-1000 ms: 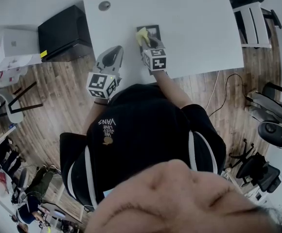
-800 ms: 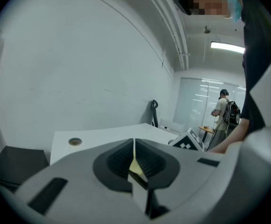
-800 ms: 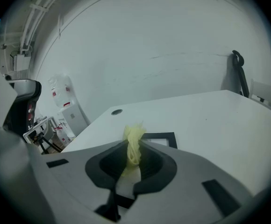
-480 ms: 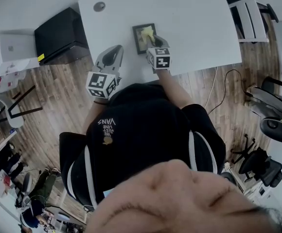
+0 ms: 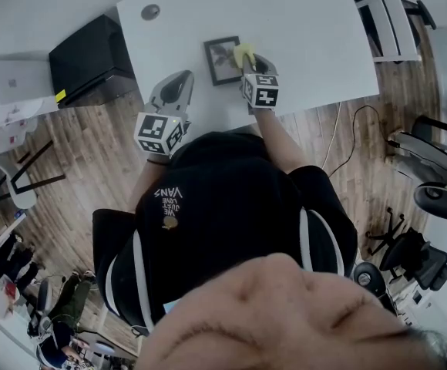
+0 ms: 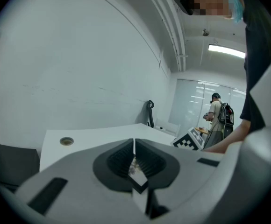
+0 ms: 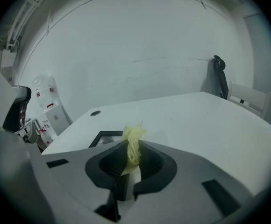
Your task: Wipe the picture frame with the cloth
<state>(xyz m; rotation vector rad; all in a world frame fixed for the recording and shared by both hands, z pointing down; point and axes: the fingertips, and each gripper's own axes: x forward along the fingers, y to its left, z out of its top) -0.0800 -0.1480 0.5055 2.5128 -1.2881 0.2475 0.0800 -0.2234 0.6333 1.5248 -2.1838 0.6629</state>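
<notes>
The right arm reaches forward over the near edge of the white tabletop (image 5: 308, 29). The right tongs (image 7: 131, 149) are clamped on a bunched yellow cloth (image 7: 133, 141), which sticks up between the pads. In the head view the cloth sits at the right edge of the picture frame (image 5: 222, 60); whether it touches the frame cannot be told. The dark-bordered frame lies flat near the middle of the tabletop, just left of the right tongs.

The left arm is bent close to the body. It holds the left tongs (image 6: 134, 149) low at the near left corner of the tabletop, apart from the frame. Their pads are together with only a thin slit between them, and they grip nothing.

A round grommet hole (image 5: 149, 11) sits at the far left corner of the tabletop. A black cabinet (image 5: 85, 52) stands on the floor to the left, and a white chair (image 5: 393, 21) stands to the right. A cable (image 5: 339, 133) trails across the wooden floor (image 5: 92, 160).

The left gripper view shows a white wall, a ceiling light (image 6: 226, 51) and a person with a backpack (image 6: 218, 113) standing far off.
</notes>
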